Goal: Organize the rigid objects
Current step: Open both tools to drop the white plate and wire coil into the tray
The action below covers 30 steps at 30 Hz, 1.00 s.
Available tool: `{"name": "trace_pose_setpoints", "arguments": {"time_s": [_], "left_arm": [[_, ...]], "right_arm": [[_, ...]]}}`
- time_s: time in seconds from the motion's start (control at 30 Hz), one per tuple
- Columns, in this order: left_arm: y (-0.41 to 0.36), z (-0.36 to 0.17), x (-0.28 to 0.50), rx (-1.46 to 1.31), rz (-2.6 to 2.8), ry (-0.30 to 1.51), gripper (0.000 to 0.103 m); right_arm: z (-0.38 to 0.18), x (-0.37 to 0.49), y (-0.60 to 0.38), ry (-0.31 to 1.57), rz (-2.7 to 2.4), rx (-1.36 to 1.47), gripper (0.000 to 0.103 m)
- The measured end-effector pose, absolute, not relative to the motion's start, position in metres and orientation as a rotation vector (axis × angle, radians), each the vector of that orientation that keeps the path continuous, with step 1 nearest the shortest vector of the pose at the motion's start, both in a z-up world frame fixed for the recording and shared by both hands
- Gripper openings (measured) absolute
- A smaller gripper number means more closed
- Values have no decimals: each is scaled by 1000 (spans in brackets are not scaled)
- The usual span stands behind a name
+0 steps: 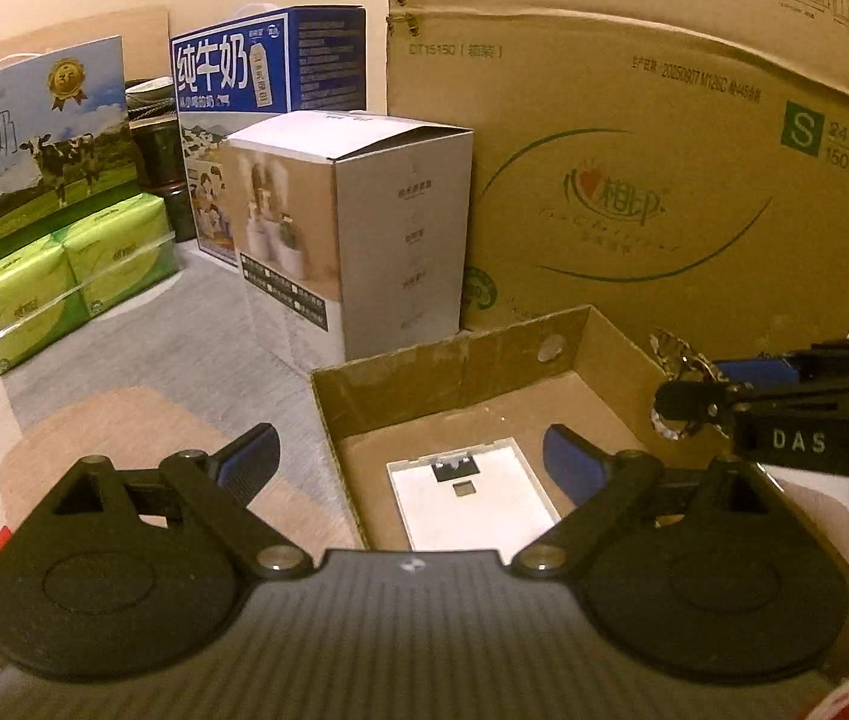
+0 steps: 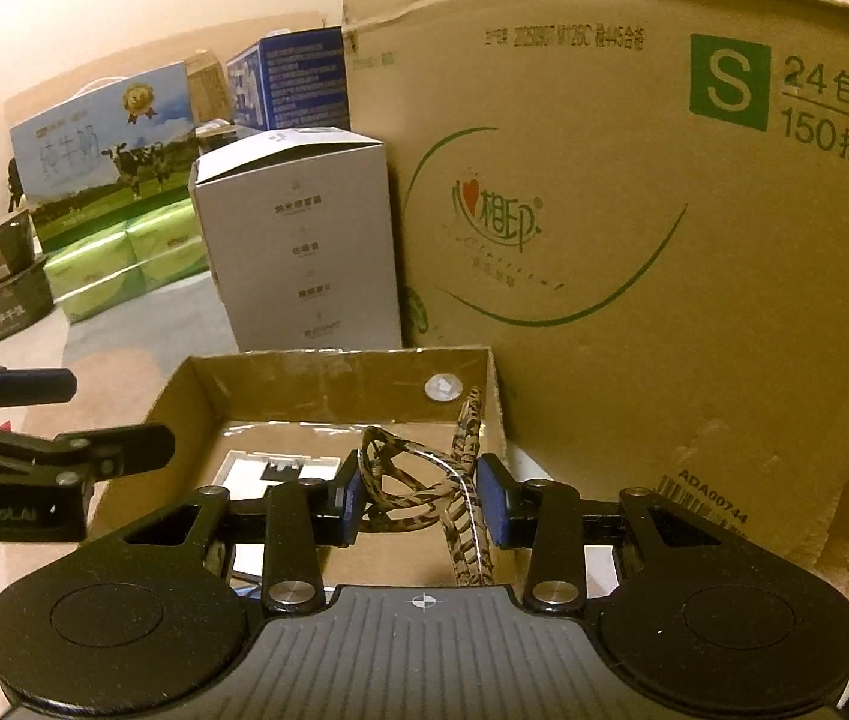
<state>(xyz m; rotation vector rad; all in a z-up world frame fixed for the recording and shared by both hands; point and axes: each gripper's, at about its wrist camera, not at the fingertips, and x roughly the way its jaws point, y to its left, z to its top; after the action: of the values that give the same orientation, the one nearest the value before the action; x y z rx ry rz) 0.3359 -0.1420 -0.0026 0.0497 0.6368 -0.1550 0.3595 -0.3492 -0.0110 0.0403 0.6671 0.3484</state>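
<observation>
A shallow open cardboard tray (image 1: 454, 366) (image 2: 316, 390) sits on the floor, with a flat white plate (image 1: 472, 510) (image 2: 250, 471) lying inside it. My left gripper (image 1: 409, 456) (image 2: 76, 414) hangs open over the tray's left wall. Nothing is between its blue pads, and the plate lies below them. My right gripper (image 2: 422, 498) (image 1: 694, 402) is shut on a pair of tortoiseshell glasses (image 2: 469, 546) (image 1: 676, 354), held above the tray's right side. One temple sticks up toward the tray's far wall.
A large brown carton (image 1: 634, 180) stands right behind the tray, with a white product box (image 1: 352, 228) to its left. Milk cartons (image 1: 34, 156) and green tissue packs (image 1: 64, 288) stand further left. Grey carpet (image 1: 184, 336) lies between them and the tray.
</observation>
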Motion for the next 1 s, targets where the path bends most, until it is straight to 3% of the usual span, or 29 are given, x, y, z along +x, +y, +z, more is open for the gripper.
{"name": "trace_pose_setpoints", "arguments": {"time_s": [0.5, 0.53, 0.6, 1.0], "left_arm": [[-132, -4, 332, 37, -148, 640, 93], [-132, -4, 331, 38, -144, 641, 93], [-130, -5, 330, 38, -139, 643, 93], [-120, 4, 309, 18, -126, 641, 93]], "right_arm": [[-9, 367, -337, 638, 379, 66, 39], [-9, 369, -339, 638, 394, 89, 41], [-9, 370, -342, 639, 391, 130, 66], [5, 345, -342, 631, 338, 77, 67]]}}
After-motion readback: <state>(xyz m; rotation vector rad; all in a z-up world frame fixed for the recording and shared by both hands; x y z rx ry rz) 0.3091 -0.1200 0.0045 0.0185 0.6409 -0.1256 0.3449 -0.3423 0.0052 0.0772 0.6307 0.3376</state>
